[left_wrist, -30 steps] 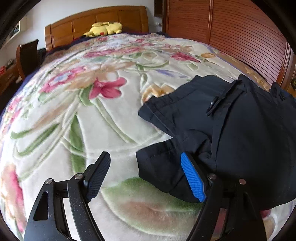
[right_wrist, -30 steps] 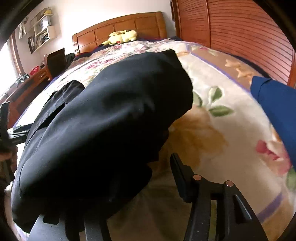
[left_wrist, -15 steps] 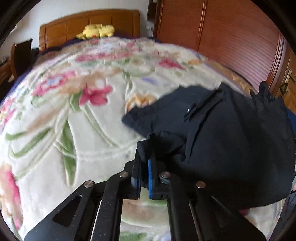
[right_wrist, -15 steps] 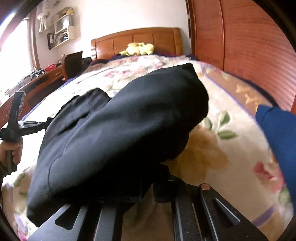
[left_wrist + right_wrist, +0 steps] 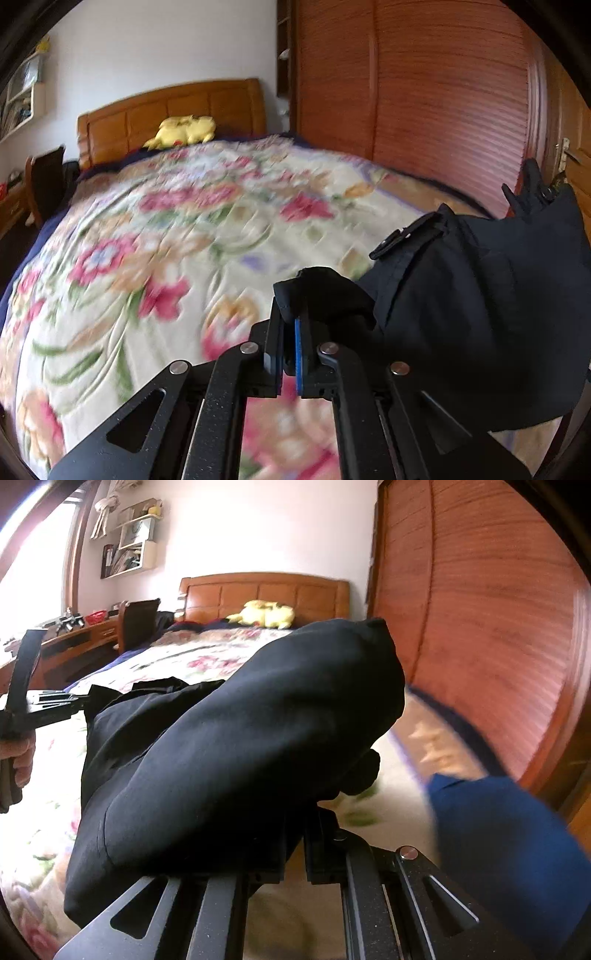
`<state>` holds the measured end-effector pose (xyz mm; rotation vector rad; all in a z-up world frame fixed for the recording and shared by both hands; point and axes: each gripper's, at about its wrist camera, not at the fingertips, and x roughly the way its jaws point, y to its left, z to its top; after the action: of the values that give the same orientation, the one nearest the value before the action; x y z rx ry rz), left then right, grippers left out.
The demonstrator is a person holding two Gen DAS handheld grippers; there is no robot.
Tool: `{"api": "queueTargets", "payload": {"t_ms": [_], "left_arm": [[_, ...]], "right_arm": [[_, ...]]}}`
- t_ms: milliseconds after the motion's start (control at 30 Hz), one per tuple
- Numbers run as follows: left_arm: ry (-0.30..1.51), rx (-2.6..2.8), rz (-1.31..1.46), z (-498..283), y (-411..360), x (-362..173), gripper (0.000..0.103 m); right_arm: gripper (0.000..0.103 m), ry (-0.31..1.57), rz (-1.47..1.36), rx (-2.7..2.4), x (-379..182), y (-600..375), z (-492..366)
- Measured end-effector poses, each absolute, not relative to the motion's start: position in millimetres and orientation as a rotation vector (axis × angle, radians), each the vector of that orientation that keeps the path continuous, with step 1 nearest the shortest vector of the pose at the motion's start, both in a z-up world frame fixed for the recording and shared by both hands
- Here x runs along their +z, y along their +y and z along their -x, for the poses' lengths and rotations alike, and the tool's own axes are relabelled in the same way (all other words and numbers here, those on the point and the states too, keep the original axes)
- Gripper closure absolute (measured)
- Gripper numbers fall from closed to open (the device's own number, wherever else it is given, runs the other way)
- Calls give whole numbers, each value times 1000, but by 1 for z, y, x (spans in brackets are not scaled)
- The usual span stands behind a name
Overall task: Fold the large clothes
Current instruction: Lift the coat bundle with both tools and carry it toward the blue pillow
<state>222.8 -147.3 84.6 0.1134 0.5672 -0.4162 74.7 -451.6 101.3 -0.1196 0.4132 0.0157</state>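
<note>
Black garment [image 5: 480, 314] lifted off floral bedspread [image 5: 166, 240], wooden wardrobe [image 5: 424, 92] behind

Seen from its own camera, the left gripper [image 5: 290, 325] is matte black, with speckled flat linkage arms, triangular cut-outs, round silver rivets and blue-faced pads. The right gripper [image 5: 295, 834] has the same black bars and one coppery rivet.

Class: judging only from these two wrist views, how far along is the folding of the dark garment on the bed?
Done: both grips are made. The left gripper and right gripper are shut on the black fabric garment.
In hand: it hangs bunched between them above the floral quilted bedspread.
Left: no neat fold shows; folding and laying flat remain.
</note>
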Motion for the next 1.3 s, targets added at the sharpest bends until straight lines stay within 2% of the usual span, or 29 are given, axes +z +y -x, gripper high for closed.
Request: {"api": "queueTargets", "payload": {"t_ms": [200, 467, 667, 833, 1033, 1133, 1200, 1300], "left_arm": [[487, -535, -101, -235, -246, 127, 98], [464, -684, -108, -249, -405, 149, 98], [420, -809, -148, -222, -495, 160, 98], [414, -871, -216, -195, -538, 146, 98], [523, -820, -342, -195, -560, 100, 96], [522, -827, -344, -190, -548, 95, 88], [522, -833, -340, -184, -537, 97, 80], [546, -858, -315, -175, -521, 98, 66]], "right_arm": [[96, 384, 167, -143, 128, -517, -42], [97, 387, 187, -357, 133, -606, 8], [97, 354, 121, -507, 130, -630, 55], [97, 358, 88, -606, 110, -613, 95], [95, 438, -7, -587, 73, -604, 97], [93, 443, -42, -588, 71, -595, 101], [86, 439, -58, -594, 75, -597, 103], [64, 417, -54, -601, 78, -603, 120]]}}
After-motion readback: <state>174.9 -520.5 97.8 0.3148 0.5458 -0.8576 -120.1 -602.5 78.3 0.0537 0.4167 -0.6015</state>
